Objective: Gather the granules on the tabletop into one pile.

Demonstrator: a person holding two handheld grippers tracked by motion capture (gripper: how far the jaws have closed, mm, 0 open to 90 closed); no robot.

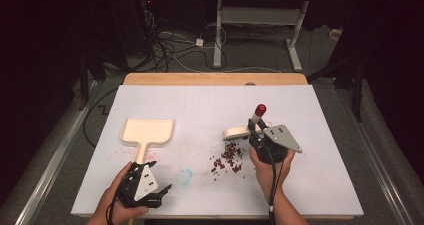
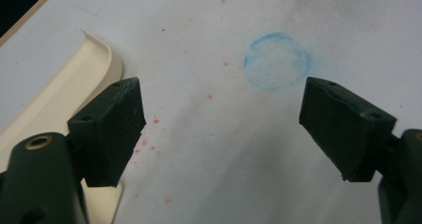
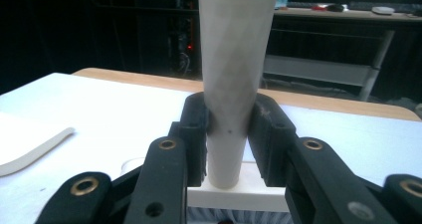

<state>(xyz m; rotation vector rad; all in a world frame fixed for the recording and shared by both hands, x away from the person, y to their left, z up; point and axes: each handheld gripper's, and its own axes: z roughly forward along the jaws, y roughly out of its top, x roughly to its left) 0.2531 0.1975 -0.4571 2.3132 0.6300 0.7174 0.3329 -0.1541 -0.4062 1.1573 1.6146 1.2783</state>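
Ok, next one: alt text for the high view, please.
On a white table, the person's right gripper holds a brush upright by its handle, beside a scatter of dark red bits. The left gripper, jaws open, sits near the front edge, just short of a cream dustpan and a faint blue ring.

left gripper (image 1: 159, 187) – near table (image 1: 320, 135) front edge, below dustpan (image 1: 148, 131) handle | right gripper (image 1: 255, 128) – holds red-tipped brush (image 1: 247, 129) upright | dark red bits (image 1: 229, 157) scattered just beside | blue ring mark (image 1: 184, 176)
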